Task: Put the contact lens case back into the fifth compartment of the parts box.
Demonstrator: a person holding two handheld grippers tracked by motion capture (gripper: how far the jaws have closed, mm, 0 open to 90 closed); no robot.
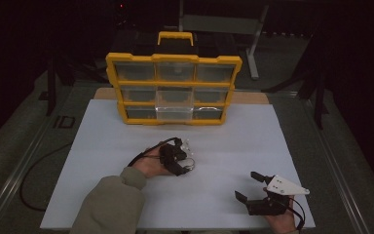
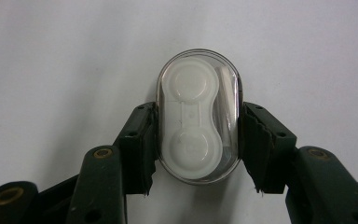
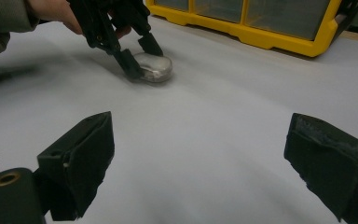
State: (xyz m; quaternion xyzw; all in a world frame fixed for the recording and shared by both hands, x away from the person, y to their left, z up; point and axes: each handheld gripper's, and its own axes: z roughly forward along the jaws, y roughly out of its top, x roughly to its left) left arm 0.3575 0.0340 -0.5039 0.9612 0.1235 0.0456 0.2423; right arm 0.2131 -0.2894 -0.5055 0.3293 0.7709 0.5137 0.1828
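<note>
Clear plastic oval case (image 2: 198,116) with a white contact-lens holder inside, two round cups joined by a little bridge, is what the left gripper (image 2: 198,140) has got pinched right now. In the left gripper view the two black jaws press flat against the case's long sides, one at 9 o'clock and one at 3 o'clock of it, and the case lies on the white board (image 2: 51,70) with its long axis running 12 to 6.

From the high view, the left gripper (image 1: 187,161) sits roughly mid-board, a bit toward 7 o'clock of centre, and the case (image 1: 190,164) is a small shiny blob at its tip. Person's left hand (image 1: 151,165) and an olive sleeve (image 1: 112,204) come in from 6 o'clock.

Right gripper (image 1: 248,187) is parked way down at 5 o'clock of the board, well apart from the case, jaws spread wide with nothing between them. The right gripper view backs that up: both pads far apart, bare board (image 3: 205,130) between, and the case (image 3: 154,67) off at about 11 o'clock.

Yellow-framed organizer (image 1: 173,87) with see-through drawers stands at 12 o'clock on the board's far edge, tilted back, yellow handle on top.
</note>
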